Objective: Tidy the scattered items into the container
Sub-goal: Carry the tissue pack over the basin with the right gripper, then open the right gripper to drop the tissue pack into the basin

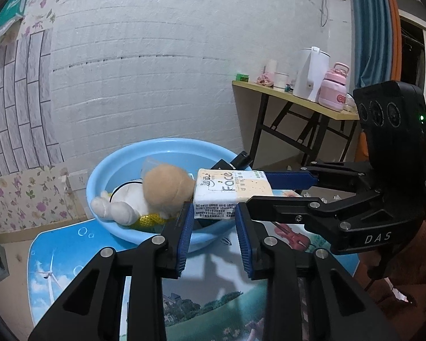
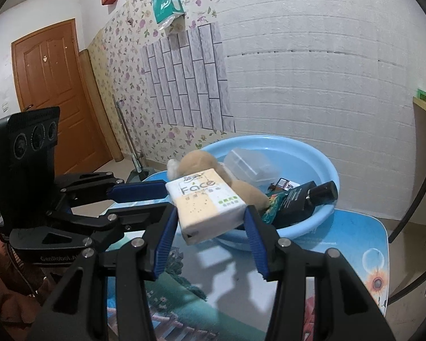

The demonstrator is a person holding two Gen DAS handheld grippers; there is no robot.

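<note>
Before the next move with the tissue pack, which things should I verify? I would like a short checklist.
1. Tissue pack between the fingers of left gripper and right gripper: ok.
2. Which gripper truly clamps it: cannot tell.
3. Pack fully over the basin: cannot tell.
4. Bare room in basin, far side: ok.
5. Plush toy wholly inside: not ok, feet lie over the rim.

Pale blue basin, white-and-cream tissue pack, tan-and-white plush toy.
</note>
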